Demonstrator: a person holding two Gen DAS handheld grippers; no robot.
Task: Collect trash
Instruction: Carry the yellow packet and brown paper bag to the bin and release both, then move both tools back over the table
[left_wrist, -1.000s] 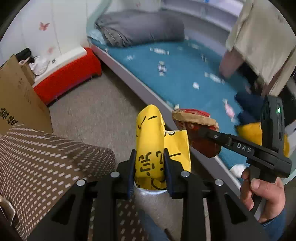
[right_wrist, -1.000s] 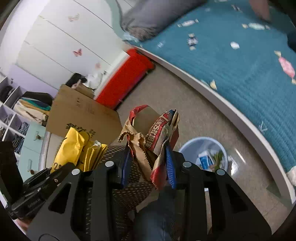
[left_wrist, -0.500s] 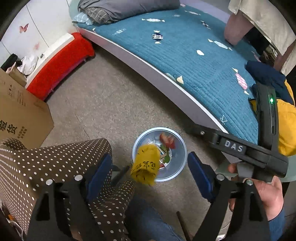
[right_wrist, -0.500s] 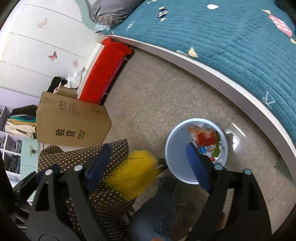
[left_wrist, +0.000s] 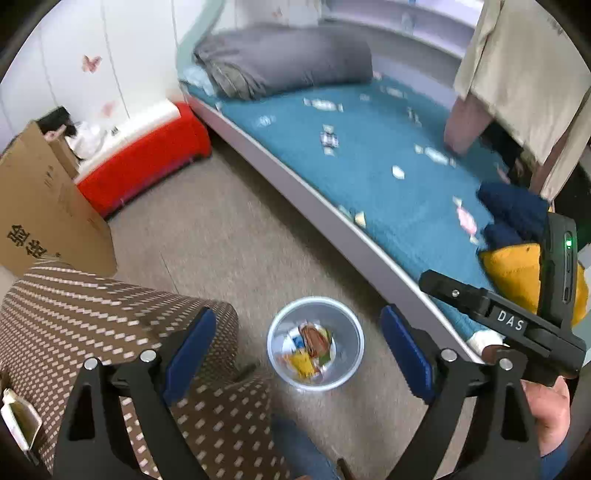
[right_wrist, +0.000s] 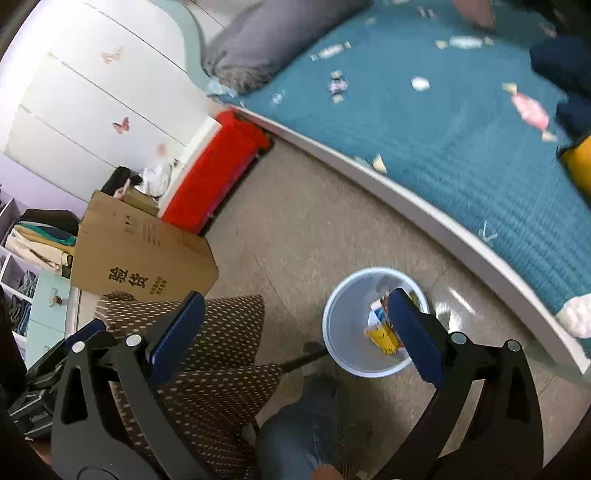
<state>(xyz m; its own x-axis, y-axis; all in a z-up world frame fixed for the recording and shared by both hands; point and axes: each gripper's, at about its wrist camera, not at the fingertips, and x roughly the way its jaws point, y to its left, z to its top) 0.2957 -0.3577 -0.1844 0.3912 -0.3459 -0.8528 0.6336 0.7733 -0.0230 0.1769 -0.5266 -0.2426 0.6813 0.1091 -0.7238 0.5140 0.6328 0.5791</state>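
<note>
Bedroom floor beside the teal bed (left_wrist: 388, 177): the white bin (left_wrist: 347, 328), lower centre of frame, already holds the yellow wrapper (left_wrist: 301, 363) and red packet (left_wrist: 314, 338). Left gripper (left_wrist: 295, 350) and right gripper (right_wrist: 295, 328) are both opening wide with nothing between the jaws. Small light scraps on the bedspread may be further trash, though blur prevents confirmation.

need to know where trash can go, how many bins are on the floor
1. A single round pale bin stands on the floor beside the bed, by the dotted seat, with wrappers in it. Another could be hidden outside these views.
</note>
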